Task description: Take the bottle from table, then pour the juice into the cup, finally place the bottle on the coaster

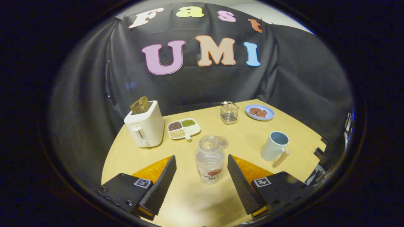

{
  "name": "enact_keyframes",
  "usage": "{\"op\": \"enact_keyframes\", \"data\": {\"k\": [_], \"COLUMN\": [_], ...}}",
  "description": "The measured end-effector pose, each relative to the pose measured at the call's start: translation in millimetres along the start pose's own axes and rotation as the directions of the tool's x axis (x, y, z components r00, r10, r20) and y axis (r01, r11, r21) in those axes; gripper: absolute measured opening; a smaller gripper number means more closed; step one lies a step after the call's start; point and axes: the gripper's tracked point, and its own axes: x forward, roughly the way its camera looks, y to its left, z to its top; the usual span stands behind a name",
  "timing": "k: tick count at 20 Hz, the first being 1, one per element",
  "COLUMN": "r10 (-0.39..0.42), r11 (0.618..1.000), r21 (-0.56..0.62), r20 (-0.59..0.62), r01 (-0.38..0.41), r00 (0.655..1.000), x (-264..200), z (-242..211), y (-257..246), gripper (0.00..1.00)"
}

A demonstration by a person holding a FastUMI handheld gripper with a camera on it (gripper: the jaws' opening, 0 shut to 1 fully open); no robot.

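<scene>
Gripper view, fingers spread wide, bottle upright between them, seemingly untouched, cup beyond.

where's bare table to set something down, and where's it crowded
Bare table lies between the toaster and the gripper, and between the bottle and the mug. The far side is crowded: divided dish, wire basket, plate. The open gripper flanks the bottle without touching.
</scene>
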Motion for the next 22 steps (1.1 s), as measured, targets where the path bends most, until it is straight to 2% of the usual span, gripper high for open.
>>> {"op": "enact_keyframes", "data": {"k": [9, 22], "r10": [-0.032, -0.014], "r11": [0.999, 0.997], "r21": [0.006, -0.074], "r20": [-0.071, -0.116], "r01": [0.032, 0.005], "r00": [0.997, 0.993], "x": [47.5, 94.1], "z": [-43.8, -70.8], "y": [-13.8, -12.8], "gripper": [1.00, 1.00]}}
